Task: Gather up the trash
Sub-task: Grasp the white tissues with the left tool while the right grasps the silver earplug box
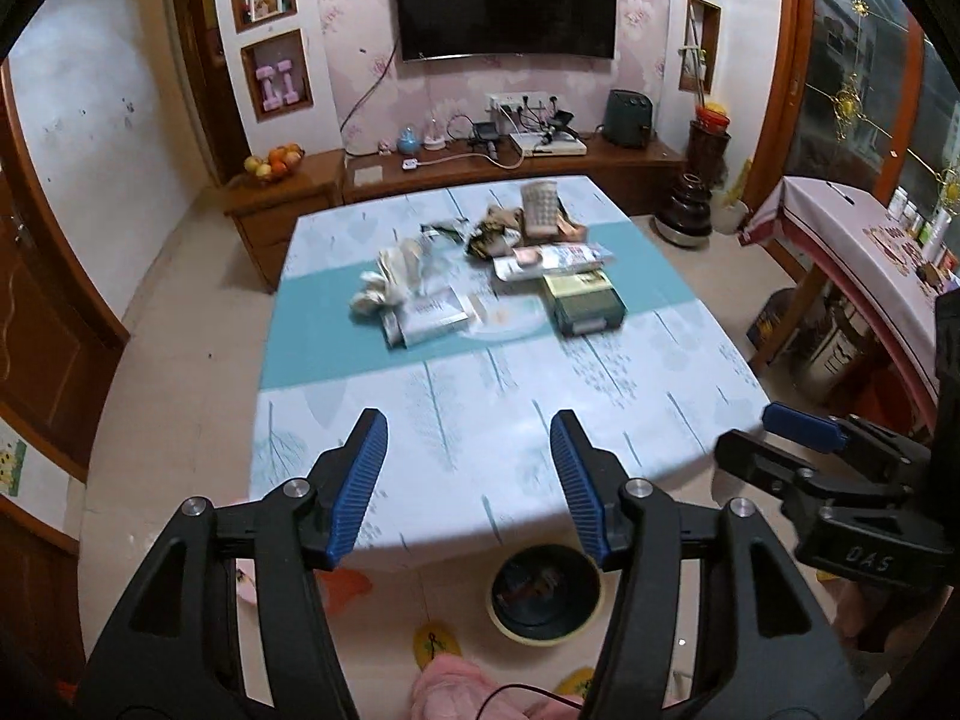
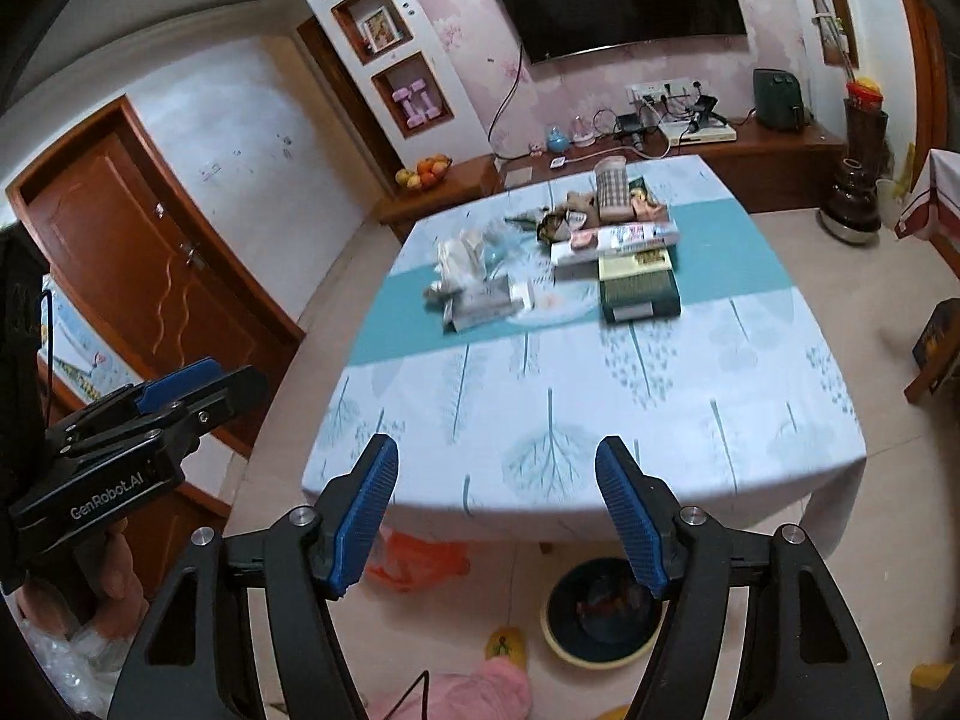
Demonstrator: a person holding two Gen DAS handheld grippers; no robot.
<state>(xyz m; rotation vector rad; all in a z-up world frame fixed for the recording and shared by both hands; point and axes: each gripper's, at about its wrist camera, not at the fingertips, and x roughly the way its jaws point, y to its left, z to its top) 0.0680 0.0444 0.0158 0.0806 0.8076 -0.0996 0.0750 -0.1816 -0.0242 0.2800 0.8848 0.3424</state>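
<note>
A pile of trash lies on the far half of the table (image 1: 480, 408): crumpled white paper (image 1: 390, 276), a flat packet (image 1: 429, 318), a green box (image 1: 585, 300), wrappers and a checked packet (image 1: 540, 204). The same pile shows in the right wrist view, with the green box (image 2: 639, 291) and white paper (image 2: 459, 258). A round bin (image 1: 543, 591) stands on the floor under the near table edge; it also shows in the right wrist view (image 2: 600, 609). My left gripper (image 1: 468, 480) is open and empty above the near edge. My right gripper (image 2: 498, 510) is open and empty beside it.
The table (image 2: 570, 420) has a blue leaf-print cloth. An orange plastic bag (image 2: 414, 561) and pink cloth (image 2: 498, 690) lie on the floor near the bin. A wooden TV cabinet (image 1: 480, 174) stands behind the table, a second covered table (image 1: 840, 240) at right, a door (image 2: 156, 276) at left.
</note>
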